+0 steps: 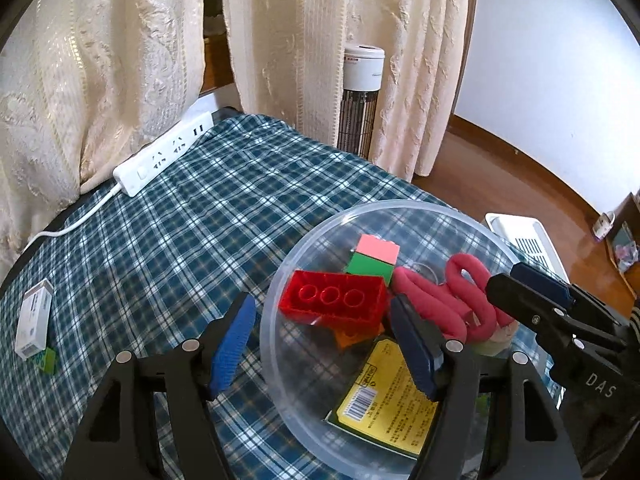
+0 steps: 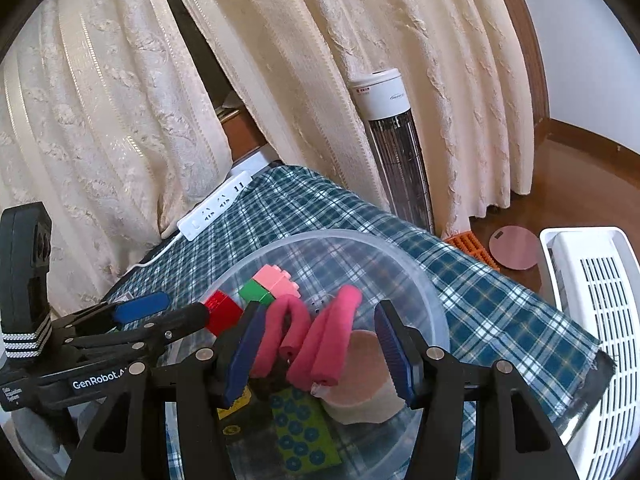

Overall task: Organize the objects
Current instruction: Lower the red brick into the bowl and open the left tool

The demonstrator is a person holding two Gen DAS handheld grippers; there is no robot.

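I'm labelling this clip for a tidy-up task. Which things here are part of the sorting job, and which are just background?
Part of the job:
clear bowl
red brick
pink and green brick
pink foam rollers
yellow packet
white box, not yet in the bowl

Just lying about:
power strip
tower heater
curtains
white basket

Both wrist cameras look steeply down, close above the clear round plastic bowl [image 1: 400, 216] [image 2: 420, 280]: the left from its left side, the right from its right. Both face cream curtains [image 1: 280, 40] [image 2: 280, 60].
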